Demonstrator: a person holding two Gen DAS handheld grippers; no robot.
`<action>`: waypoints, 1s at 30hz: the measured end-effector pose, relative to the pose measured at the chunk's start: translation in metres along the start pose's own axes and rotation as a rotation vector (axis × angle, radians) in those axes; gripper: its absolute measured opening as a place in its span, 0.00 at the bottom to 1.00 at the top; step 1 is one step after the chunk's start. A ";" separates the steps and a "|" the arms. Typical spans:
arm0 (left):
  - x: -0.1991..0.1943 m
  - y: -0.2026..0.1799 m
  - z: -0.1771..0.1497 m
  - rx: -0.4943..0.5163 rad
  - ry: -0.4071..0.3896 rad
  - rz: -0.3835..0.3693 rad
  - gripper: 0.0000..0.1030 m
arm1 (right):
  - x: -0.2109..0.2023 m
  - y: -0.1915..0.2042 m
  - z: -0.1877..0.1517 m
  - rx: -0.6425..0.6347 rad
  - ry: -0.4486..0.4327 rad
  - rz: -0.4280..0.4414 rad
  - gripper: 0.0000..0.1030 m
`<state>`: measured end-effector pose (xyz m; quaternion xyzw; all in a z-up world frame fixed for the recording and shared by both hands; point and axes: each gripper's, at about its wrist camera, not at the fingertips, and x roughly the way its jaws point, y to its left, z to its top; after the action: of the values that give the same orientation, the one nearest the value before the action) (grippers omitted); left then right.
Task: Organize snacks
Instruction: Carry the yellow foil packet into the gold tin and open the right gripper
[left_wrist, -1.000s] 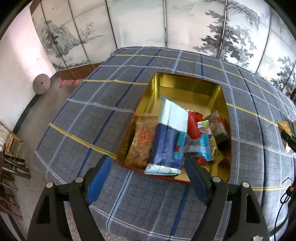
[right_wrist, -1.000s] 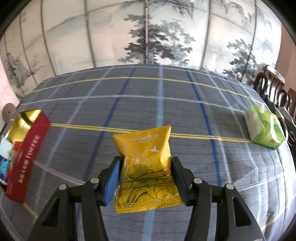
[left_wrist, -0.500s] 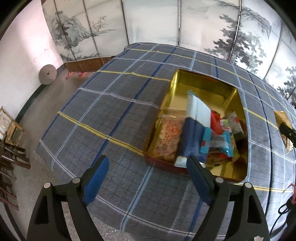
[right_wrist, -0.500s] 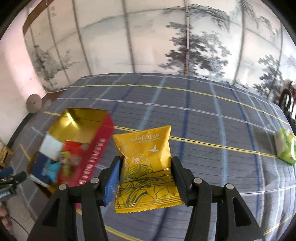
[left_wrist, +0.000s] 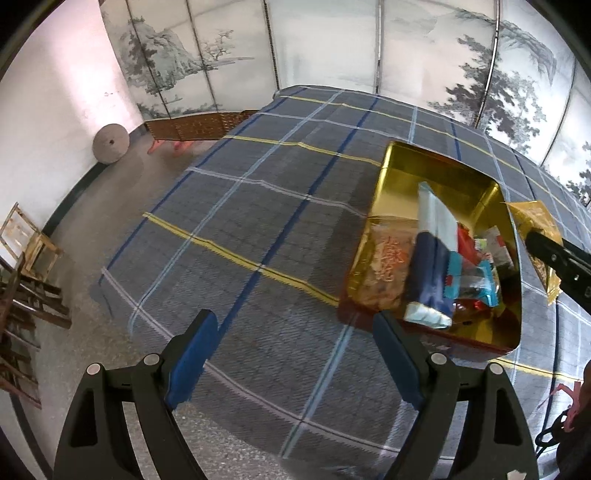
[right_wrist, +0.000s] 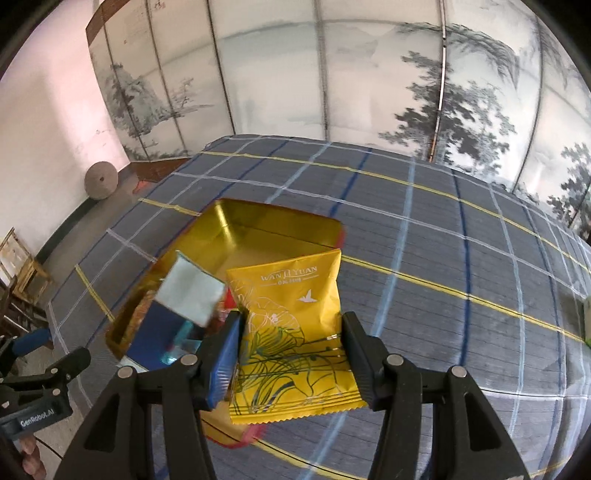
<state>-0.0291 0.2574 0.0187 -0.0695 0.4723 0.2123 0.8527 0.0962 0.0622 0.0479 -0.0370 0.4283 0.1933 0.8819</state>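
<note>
one gold tin (left_wrist: 436, 168), one yellow packet (right_wrist: 295, 332), two claws (right_wrist: 291, 347)

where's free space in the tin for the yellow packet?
The far half of the gold tin is bare, bordered by its far and side walls. The near half is crowded: orange snack bag, blue-white pack, small wrappers. The yellow packet hangs in the right gripper.

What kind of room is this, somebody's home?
Probably a traditional-style sitting or dining room: a folding screen painted with ink landscapes stands behind a table under a plaid cloth, with wooden chairs and a round millstone by the wall.
</note>
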 end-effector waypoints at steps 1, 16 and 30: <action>0.000 0.002 -0.001 -0.004 0.001 0.001 0.82 | 0.002 0.003 0.001 -0.004 0.001 0.002 0.54; 0.000 0.024 -0.004 -0.040 0.011 0.027 0.82 | 0.035 0.034 0.006 -0.010 0.024 -0.031 0.54; 0.003 0.029 -0.006 -0.049 0.021 0.025 0.83 | 0.054 0.039 0.002 -0.027 0.045 -0.072 0.54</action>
<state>-0.0451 0.2821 0.0153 -0.0866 0.4766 0.2334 0.8431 0.1130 0.1149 0.0114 -0.0687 0.4440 0.1663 0.8778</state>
